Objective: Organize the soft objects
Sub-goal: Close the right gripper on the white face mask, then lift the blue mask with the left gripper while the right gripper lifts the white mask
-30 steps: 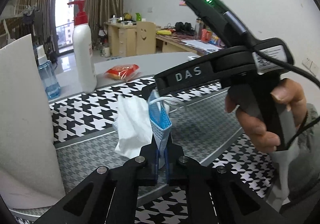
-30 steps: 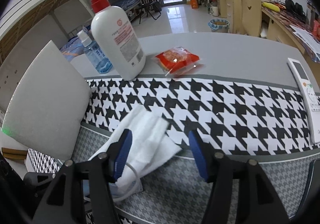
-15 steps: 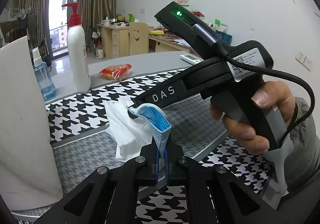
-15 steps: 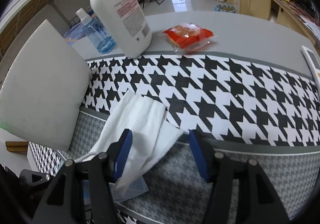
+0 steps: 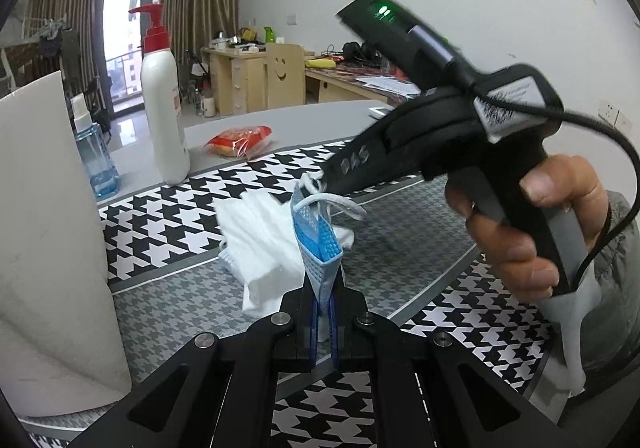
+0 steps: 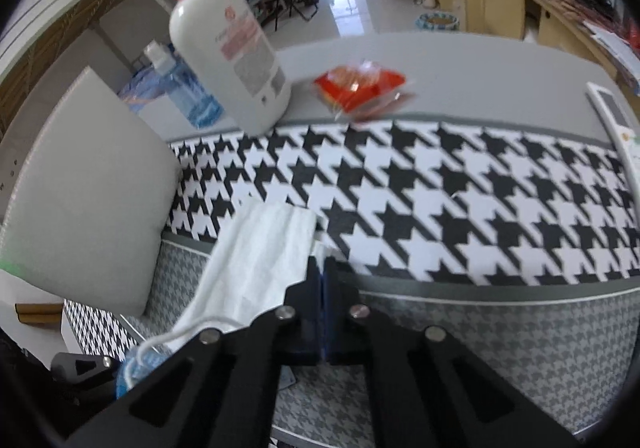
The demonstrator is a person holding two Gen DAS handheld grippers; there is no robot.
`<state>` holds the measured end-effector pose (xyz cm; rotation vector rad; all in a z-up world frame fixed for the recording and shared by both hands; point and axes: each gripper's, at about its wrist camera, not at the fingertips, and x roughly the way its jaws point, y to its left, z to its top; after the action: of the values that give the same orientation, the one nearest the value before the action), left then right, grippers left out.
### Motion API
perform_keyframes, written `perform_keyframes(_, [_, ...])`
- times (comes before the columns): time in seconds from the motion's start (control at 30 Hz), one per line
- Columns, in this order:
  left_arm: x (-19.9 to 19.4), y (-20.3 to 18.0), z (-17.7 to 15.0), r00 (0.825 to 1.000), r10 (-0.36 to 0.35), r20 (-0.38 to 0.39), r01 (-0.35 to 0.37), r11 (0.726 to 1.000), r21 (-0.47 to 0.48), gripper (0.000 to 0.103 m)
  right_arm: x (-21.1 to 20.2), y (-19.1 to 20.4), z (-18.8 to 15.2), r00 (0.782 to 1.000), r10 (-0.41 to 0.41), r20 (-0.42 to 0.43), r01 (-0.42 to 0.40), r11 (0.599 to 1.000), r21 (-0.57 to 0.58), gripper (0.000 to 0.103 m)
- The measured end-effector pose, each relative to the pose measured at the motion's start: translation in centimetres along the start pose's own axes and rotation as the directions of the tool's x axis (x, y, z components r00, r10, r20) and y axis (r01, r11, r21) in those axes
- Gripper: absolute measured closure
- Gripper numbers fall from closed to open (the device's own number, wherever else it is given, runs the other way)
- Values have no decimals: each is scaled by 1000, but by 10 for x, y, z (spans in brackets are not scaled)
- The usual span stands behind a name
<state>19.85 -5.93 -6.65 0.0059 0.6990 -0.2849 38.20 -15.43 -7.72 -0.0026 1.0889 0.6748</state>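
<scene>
A face mask (image 5: 264, 244), white on one side and blue on the other, lies partly on the houndstooth cloth (image 6: 480, 208). My left gripper (image 5: 322, 290) is shut on its folded blue end, which stands upright between the pads. The right gripper (image 6: 323, 270), held by a hand (image 5: 520, 236), comes down from the right; its tip (image 5: 325, 184) is shut at the mask's far edge, where a white ear loop (image 5: 340, 204) runs up to it. In the right wrist view the white sheet (image 6: 256, 264) stretches from those pads back to the left gripper.
A white pump bottle (image 5: 164, 116) with a red top, a blue spray bottle (image 5: 96, 164) and a red snack packet (image 5: 240, 140) stand at the far side. A white board (image 5: 44, 248) leans at the left. A remote (image 6: 616, 116) lies far right.
The right gripper's jaws, wide open a second ago over the white sheet, have closed at the mask's edge. The left gripper kept its hold and stayed put.
</scene>
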Motion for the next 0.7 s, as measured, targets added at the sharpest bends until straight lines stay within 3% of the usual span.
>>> perform_keyframes(0.37, [-36,9,-6,995,85,48,-84,996,-15,99,-35,-10,-4,996,-21,83,19,1000,19,101])
perform_keyframes(0.7, [-51,20,-9,985,164,47,-161,985,-63,99,-63,-6,-25,991,-68,118,70,997,-20,101])
